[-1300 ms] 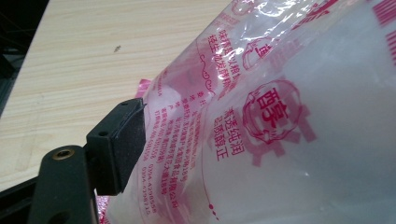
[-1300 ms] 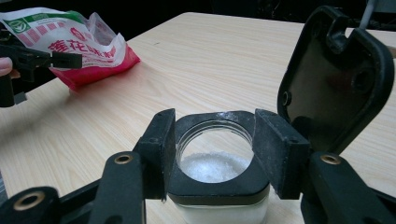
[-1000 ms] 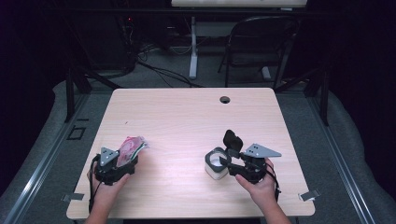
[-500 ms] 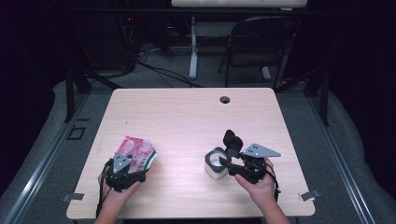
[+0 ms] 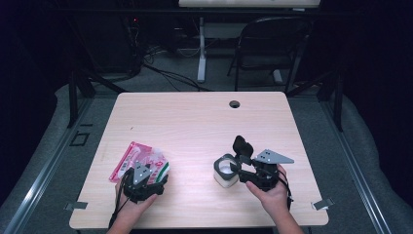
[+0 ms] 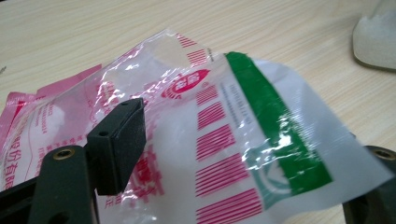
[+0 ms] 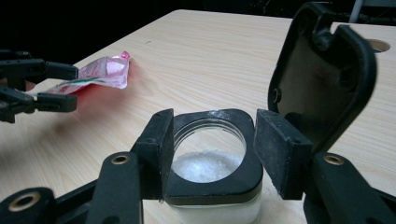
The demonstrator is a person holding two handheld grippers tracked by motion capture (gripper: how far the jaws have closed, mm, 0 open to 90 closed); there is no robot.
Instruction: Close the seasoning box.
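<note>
on the light wooden surface (image 5: 195, 122), the left gripper (image 5: 141, 181) sits near the front left corner, held in the person's left hand (image 5: 127, 204), and its jaws are closed on a crinkled plastic pouch (image 5: 139, 158) printed in pink, white and green. in the left gripper view the pouch (image 6: 224, 140) passes between the two black jaws, one pad pressing on its pink-striped face and the other jaw just showing behind its lower right edge; the clear film is creased and catches the light, and the far end of the pouch lies toward the surface. the right gripper (image 5: 238, 168) is at the front right, held in the person's right hand (image 5: 270, 192), with a grey three-cornered plate (image 5: 272, 157) on top. its jaws stand on either side of a small jar (image 5: 226, 170) with a black rim, gripping that rim. in the right gripper view the jar (image 7: 210, 154) stands upright between the pads, holding white grains, and its black hinged lid (image 7: 322, 70) is flipped up and stands open behind the right pad. the pouch and the jar are well apart, each at its own side. a round cable hole (image 5: 234, 104) lies near the far edge of the surface, and a dark folding chair (image 5: 272, 44) stands on the floor beyond it.
</note>
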